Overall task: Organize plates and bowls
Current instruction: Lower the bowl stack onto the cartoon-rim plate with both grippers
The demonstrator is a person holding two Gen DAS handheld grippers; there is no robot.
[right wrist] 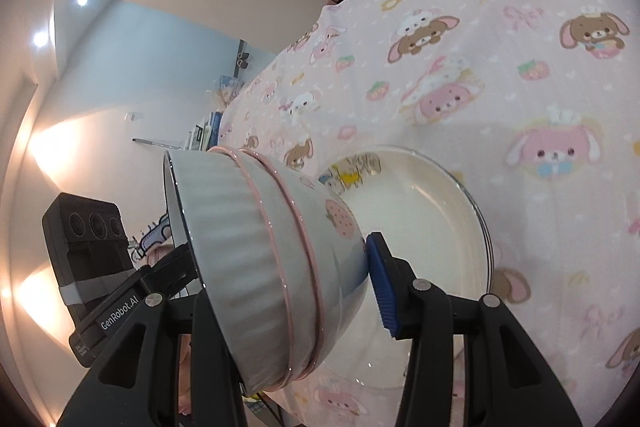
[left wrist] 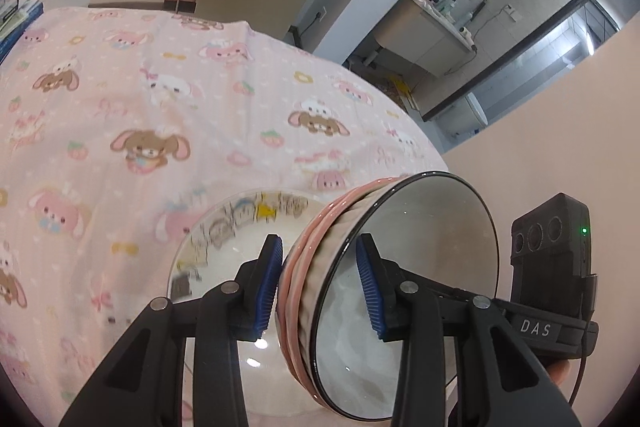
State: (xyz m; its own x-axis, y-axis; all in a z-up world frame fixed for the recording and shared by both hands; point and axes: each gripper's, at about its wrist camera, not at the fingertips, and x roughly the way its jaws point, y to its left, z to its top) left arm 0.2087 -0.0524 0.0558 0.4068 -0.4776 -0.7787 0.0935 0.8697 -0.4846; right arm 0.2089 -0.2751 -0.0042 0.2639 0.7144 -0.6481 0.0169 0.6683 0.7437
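Stacking is underway: left gripper (left wrist: 318,285) and right gripper (right wrist: 280,267) each clamp the ribbed grey ceramic bowl with pink bands (left wrist: 400,259), tipped sideways above the white shallow plate (right wrist: 420,211) near the pink tablecloth's (left wrist: 160,107) edge; next, level and lower it.

Home: bunny-print tablecloth (left wrist: 168,99), kitchen counter (left wrist: 432,23) behind.

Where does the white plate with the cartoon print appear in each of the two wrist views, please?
Left wrist view: the plate lies low and centre-left on the pink tablecloth, partly behind the left gripper and left of the bowl.
Right wrist view: the plate lies right of centre, behind the bowl and the right gripper.
Shared landmark: the bowl with pink bands, tipped on its side in front of the plate.
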